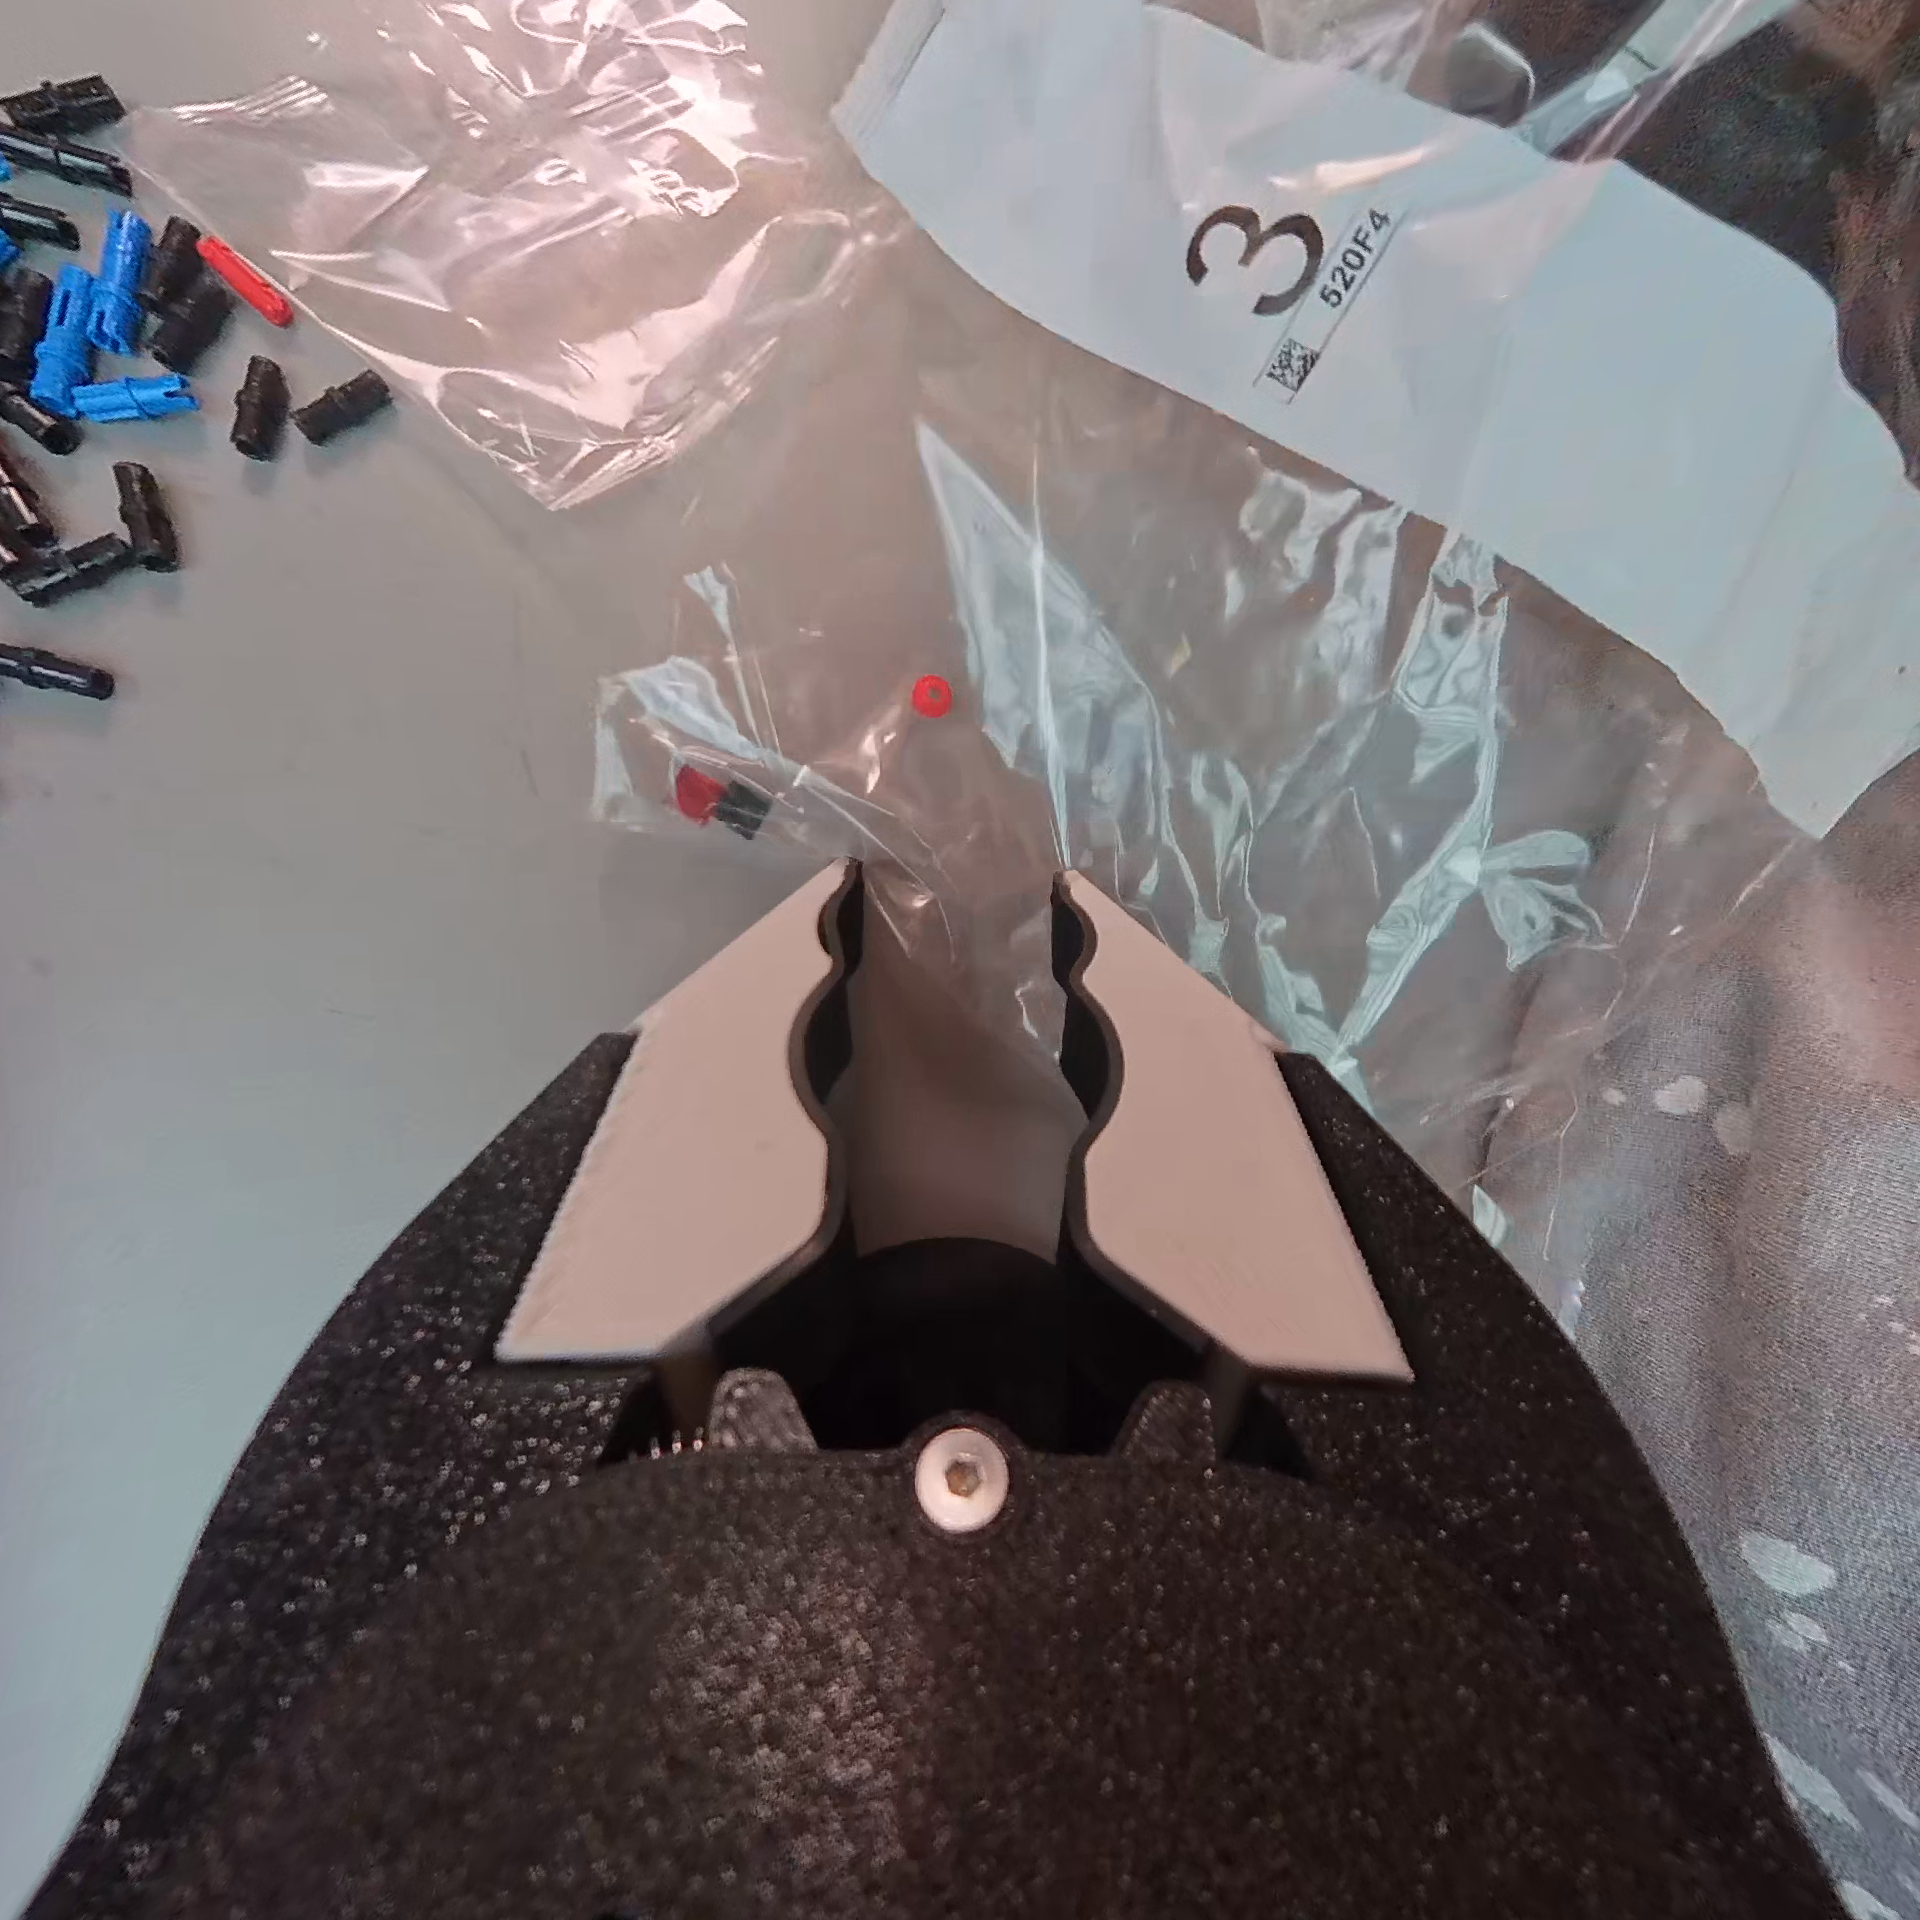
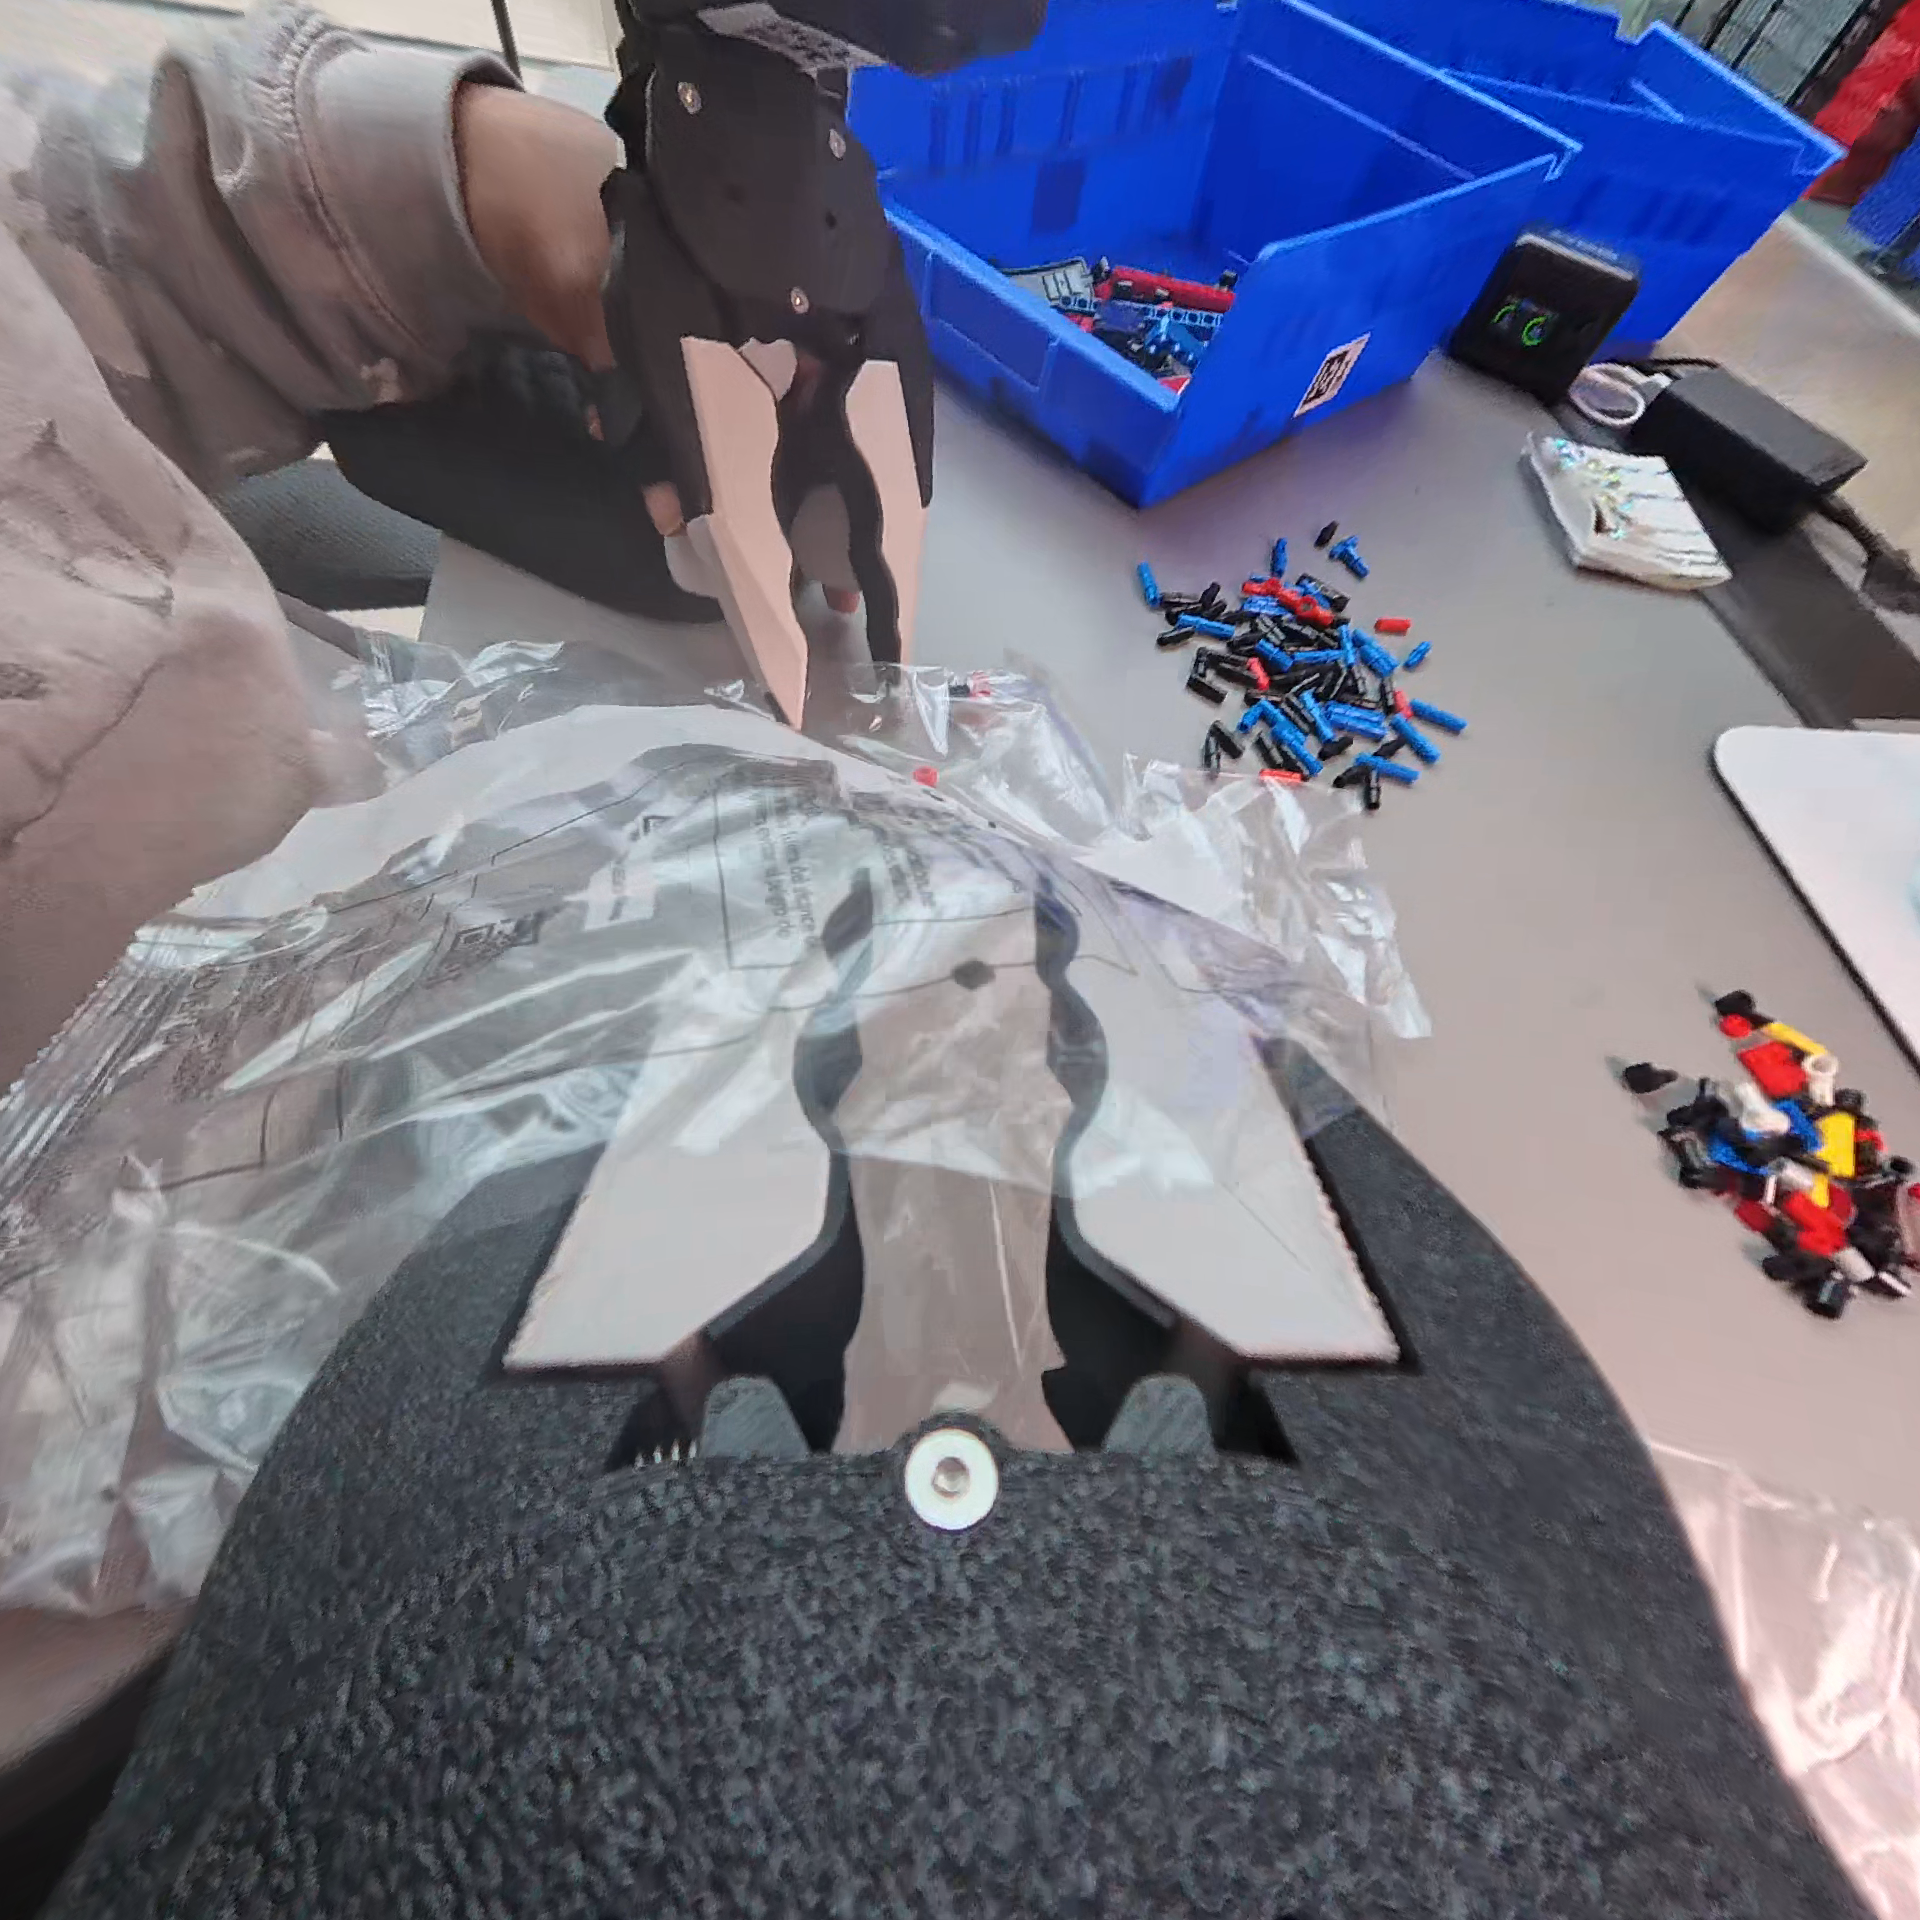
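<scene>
My left gripper [image 1: 958, 873] is open, its tips resting on crumpled clear plastic bags. Just ahead of it lie a small clear bag [image 1: 717, 800] with a red and a black piece inside and a tiny red ring [image 1: 930, 694]. The left gripper also shows in the right wrist view [image 2: 847, 691], pointing down onto the bags. My right gripper [image 2: 951, 894] is open, and a large clear printed bag [image 2: 520, 935] lies draped over its fingers, so I see them through the plastic. The same bag's white labelled part [image 1: 1351, 260] lies beyond the left gripper.
A heap of black, blue and red pins [image 2: 1309, 665] lies on the grey table [image 2: 1558, 883], also at the left [image 1: 94, 343]. A mixed pile of small pieces [image 2: 1797, 1164] lies right. Blue bins [image 2: 1195, 208], a black device [image 2: 1548, 312], a power brick [image 2: 1756, 447] and a white pad [image 2: 1849, 831] stand behind. My right fingertips sit around 15 centimeters from my left ones.
</scene>
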Tool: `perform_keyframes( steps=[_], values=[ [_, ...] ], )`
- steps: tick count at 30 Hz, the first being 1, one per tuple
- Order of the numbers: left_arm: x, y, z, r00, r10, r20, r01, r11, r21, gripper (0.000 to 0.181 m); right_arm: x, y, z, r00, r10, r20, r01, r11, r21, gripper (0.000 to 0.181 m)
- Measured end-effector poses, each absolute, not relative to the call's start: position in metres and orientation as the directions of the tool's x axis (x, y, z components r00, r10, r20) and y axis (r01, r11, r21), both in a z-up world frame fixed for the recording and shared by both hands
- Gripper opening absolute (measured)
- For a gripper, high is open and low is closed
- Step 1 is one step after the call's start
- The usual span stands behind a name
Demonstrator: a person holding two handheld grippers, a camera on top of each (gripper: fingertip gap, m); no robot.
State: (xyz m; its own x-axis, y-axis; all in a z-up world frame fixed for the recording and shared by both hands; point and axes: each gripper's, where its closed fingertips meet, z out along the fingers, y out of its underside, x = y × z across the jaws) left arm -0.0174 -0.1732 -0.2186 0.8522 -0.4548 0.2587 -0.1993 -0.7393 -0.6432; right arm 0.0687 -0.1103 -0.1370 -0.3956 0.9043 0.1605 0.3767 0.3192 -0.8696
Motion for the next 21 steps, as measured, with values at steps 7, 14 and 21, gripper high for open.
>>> perform_keyframes(
  steps=[7, 14, 21],
  values=[
    [-0.017, -0.173, -0.219, 0.852, -0.456, 0.258, -0.2, -0.737, -0.645, 0.034, 0.072, -0.103, -0.13, -0.404, 0.892, 0.201, 0.391, 0.367, -0.844, 0.041],
    [-0.017, -0.173, -0.219, 0.854, -0.456, 0.25, -0.204, -0.736, -0.646, 0.034, 0.125, -0.07, -0.129, -0.364, 0.918, 0.158, 0.471, 0.328, -0.819, 0.033],
    [-0.017, -0.173, -0.219, 0.854, -0.455, 0.255, -0.201, -0.738, -0.644, 0.034, 0.153, 0.038, -0.134, -0.005, 0.97, 0.243, 0.538, 0.208, -0.817, 0.011]
  ],
)
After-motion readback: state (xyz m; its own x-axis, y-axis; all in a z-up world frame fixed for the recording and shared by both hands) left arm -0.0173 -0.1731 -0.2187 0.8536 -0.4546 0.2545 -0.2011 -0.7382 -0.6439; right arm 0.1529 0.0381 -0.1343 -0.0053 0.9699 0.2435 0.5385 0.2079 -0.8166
